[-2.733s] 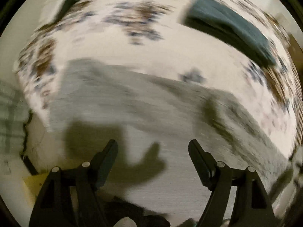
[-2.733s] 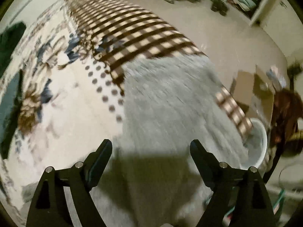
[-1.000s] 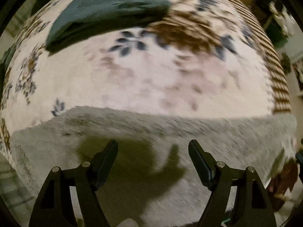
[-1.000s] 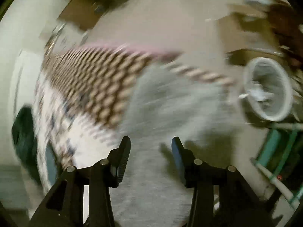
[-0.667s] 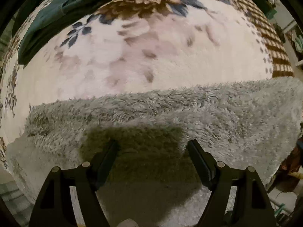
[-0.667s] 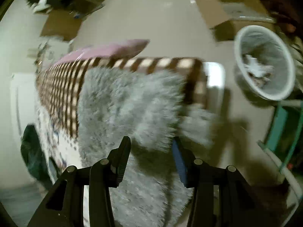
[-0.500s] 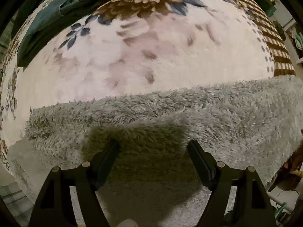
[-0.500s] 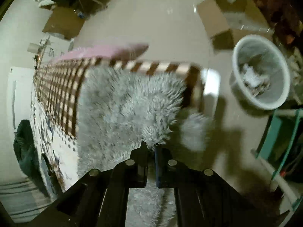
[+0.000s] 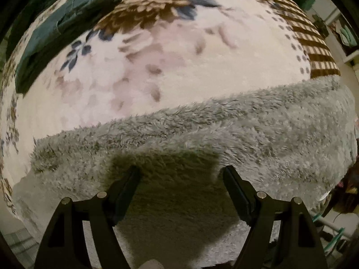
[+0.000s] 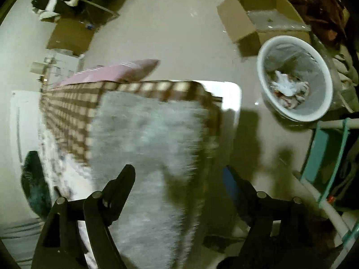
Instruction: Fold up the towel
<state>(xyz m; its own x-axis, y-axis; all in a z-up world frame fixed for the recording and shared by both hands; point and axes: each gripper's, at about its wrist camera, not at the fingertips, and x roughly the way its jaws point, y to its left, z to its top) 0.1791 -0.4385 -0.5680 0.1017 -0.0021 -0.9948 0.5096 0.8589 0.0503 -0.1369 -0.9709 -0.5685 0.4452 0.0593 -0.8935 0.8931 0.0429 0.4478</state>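
Observation:
A fluffy grey towel (image 9: 202, 139) lies spread across the near edge of a bed covered with a floral blanket (image 9: 157, 56). My left gripper (image 9: 181, 174) hovers just over the towel's near part, its jaws wide apart and empty. In the right wrist view the same grey towel (image 10: 145, 139) drapes over the bed's corner and the brown checked blanket border (image 10: 67, 112). My right gripper (image 10: 179, 172) is open above the towel's hanging end, holding nothing; this view is motion-blurred.
A folded dark green cloth (image 9: 62, 29) lies at the far left of the bed. On the floor beside the bed stand a white waste bin (image 10: 294, 78), an open cardboard box (image 10: 253, 20) and a teal-and-white frame (image 10: 325, 157). A pink pillow (image 10: 112, 71) sits at the bed's far edge.
My right gripper was shut on the towel's end half a second ago and now stands open; the towel end has dropped. The left gripper has stayed open over the towel.

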